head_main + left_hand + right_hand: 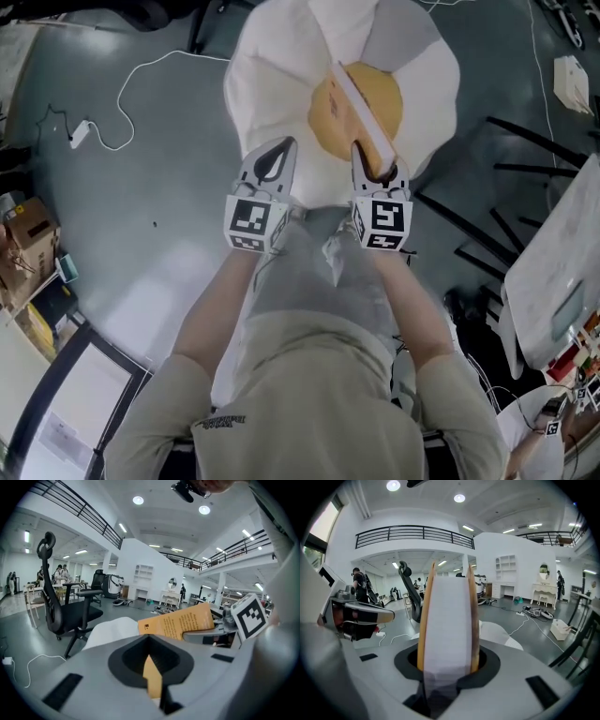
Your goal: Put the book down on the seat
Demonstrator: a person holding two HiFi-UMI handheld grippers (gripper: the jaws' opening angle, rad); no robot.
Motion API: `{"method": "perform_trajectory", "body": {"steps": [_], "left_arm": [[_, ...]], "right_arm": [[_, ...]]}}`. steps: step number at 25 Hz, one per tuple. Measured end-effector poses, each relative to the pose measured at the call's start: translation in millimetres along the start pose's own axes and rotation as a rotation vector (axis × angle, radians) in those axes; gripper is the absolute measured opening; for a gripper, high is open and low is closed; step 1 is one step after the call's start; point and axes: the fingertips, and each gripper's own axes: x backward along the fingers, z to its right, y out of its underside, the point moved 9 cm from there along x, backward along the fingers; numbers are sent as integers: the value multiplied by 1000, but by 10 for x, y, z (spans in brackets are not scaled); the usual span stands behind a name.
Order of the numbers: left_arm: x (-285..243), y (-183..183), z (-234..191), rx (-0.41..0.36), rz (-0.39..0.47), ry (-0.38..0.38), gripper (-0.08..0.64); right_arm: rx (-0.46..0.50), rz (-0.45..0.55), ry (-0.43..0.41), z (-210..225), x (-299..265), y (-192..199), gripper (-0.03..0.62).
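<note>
The seat (272,84) is a big floor cushion shaped like a fried egg, white with a yellow yolk (323,117). My right gripper (375,173) is shut on the lower end of a book (361,108) with orange covers and a white page edge, held edge-up above the yolk. In the right gripper view the book (447,620) stands upright between the jaws. My left gripper (281,150) hovers beside it over the cushion's near edge, its fingers meeting at the tips with nothing in them. The left gripper view shows the book (180,620) and the right gripper (225,625) to its right.
A white cable (141,75) and a power strip (80,133) lie on the grey floor at left. Cardboard boxes (28,225) stand at the far left. Black frame legs (525,169) and a white table (562,253) are at right. A black office chair (61,606) stands further off.
</note>
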Motion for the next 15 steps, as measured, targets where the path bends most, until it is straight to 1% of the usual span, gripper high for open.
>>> {"method": "perform_trajectory", "body": {"steps": [4, 7, 11, 15], "left_arm": [[-251, 541, -177, 41, -34, -17, 9], [-452, 988, -299, 63, -75, -47, 9], [-701, 1547, -429, 137, -117, -81, 9], [-873, 1956, -509, 152, -132, -78, 9]], "right_arm": [[20, -33, -33, -41, -405, 491, 152], [44, -70, -54, -58, -706, 893, 152], [57, -99, -69, -72, -1087, 1369, 152], [72, -112, -99, -126, -1427, 1782, 152]]}}
